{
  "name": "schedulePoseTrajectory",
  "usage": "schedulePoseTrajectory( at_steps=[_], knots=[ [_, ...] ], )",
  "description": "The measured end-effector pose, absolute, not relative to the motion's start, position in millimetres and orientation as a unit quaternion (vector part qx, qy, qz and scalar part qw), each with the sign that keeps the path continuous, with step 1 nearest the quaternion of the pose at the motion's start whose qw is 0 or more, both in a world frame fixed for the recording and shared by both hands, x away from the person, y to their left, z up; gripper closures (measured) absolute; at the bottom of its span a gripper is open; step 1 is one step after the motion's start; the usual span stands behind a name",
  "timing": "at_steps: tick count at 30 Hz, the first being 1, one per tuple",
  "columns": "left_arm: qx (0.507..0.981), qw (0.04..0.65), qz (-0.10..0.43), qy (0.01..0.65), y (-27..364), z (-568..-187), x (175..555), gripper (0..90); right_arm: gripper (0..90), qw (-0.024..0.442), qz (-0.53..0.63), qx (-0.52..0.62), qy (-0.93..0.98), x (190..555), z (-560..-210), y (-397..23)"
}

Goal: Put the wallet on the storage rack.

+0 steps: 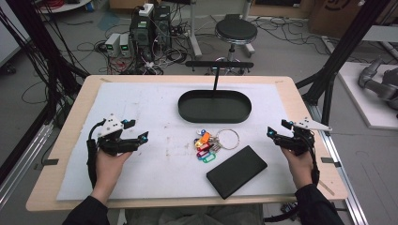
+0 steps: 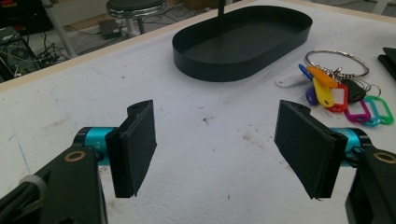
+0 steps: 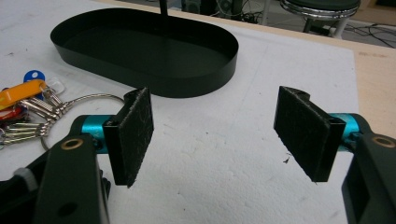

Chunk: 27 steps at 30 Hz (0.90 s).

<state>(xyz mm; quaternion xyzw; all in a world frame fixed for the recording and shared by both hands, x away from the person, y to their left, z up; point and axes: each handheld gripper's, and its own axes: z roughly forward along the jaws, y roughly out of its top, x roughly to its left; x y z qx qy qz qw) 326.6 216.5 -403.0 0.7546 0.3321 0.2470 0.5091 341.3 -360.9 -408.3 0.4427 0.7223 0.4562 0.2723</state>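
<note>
- No pick-up is begun: the left gripper [image 1: 135, 131] and the right gripper [image 1: 277, 127] are held low over the white mat [image 1: 141, 108], jaws wide apart and nothing between them.
- The bunch of keys [image 1: 209, 143] lies mid-table, with the black wallet [image 1: 236, 171] just beside it, nearer the person.
- The black oval tray [image 1: 214, 107] behind the keys is seen empty.
- A reach inward to the keys is probably called for next.

A round black stool [image 1: 236, 32] and computer boxes [image 1: 150, 26] amid tangled cables [image 1: 94, 47] stand beyond the table [image 1: 70, 140].
</note>
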Motion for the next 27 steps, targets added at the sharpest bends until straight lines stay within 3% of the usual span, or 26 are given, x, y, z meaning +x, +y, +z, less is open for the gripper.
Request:
schedulePoseTrajectory(
  at_steps=[20,23,27],
  knots=[
    [0.741,0.514,0.24,0.359,215,-410,334,29.4,29.5,0.259,0.451,0.468,0.715,352,-416,-369],
    [0.745,0.511,0.238,0.358,214,-411,335,29.3,35.4,0.256,0.451,0.466,0.717,355,-417,-366],
    [0.747,0.514,0.233,0.352,213,-410,333,29.3,35.4,0.251,0.452,0.46,0.722,356,-417,-361]
  ],
)
